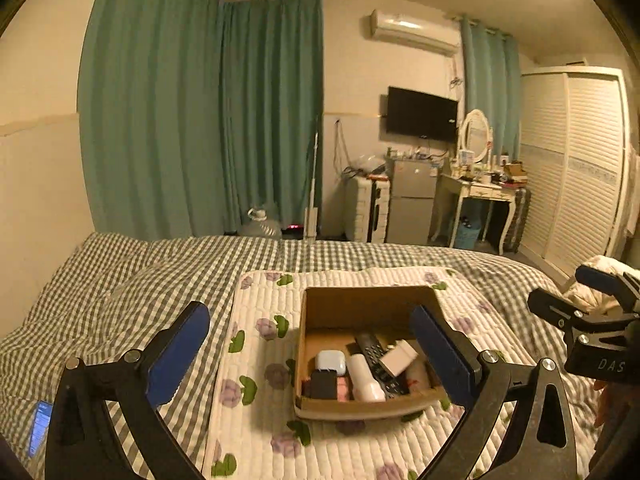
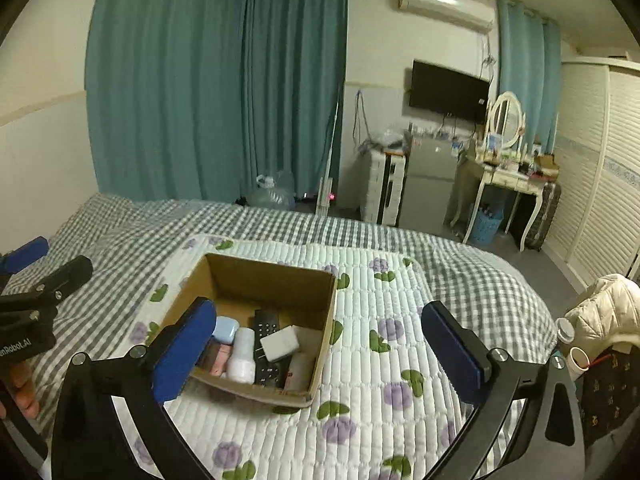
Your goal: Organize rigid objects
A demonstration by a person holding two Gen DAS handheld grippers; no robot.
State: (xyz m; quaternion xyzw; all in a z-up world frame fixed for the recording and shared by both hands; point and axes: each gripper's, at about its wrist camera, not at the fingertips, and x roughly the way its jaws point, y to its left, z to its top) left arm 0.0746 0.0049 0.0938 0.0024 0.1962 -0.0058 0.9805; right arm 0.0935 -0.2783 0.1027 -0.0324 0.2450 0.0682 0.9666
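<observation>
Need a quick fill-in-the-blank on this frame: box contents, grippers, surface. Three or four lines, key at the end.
1. The small items sit inside an open brown ____ box.
2. The black remote control lies under a white ____.
3. Both the left gripper and the right gripper have their jaws ____.
4. The box rests on a white quilted mat printed with purple ____.

Missing words: cardboard; charger; open; flowers

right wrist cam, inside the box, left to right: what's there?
Pale blue rounded earbud case → white cylindrical bottle → black remote control → white square plug charger, all in the brown cardboard box.
</observation>
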